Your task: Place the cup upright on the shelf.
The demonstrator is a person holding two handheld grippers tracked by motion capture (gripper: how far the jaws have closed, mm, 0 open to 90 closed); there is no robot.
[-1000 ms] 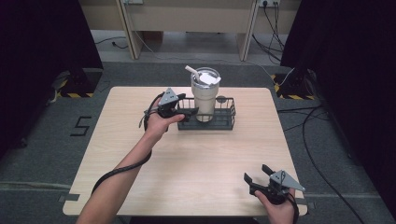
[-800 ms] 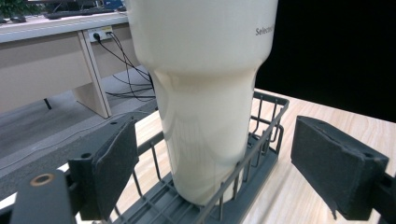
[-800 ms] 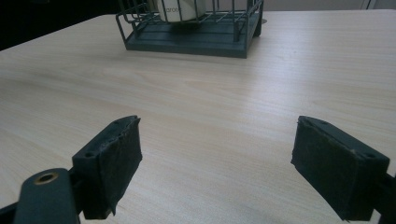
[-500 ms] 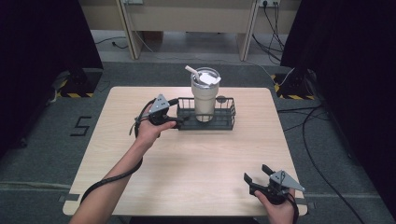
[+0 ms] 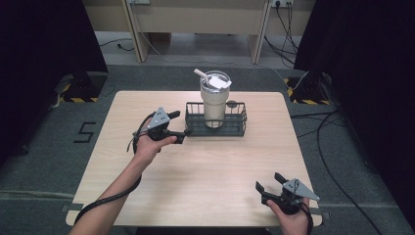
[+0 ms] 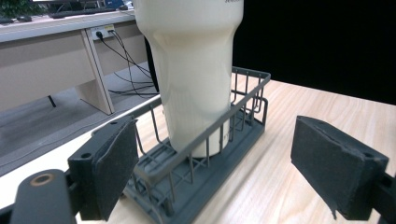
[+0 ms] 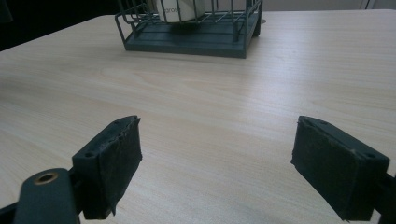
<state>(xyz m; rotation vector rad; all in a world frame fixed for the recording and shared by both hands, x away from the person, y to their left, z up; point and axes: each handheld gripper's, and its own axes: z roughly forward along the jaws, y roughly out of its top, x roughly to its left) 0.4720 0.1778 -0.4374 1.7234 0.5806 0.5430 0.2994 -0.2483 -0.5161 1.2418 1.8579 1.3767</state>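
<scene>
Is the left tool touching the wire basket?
Apart. In the left gripper view the open left tool has bare gaps between its pads and the dark grey wire basket.

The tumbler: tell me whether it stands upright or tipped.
Upright. The tumbler stands with its base inside the wire basket, its mouth facing up, in the high view.

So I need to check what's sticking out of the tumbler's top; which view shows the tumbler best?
The high view: the whole tumbler with its open top. The left gripper view gives its lower body in the wire basket; the right gripper view, just its base.
</scene>
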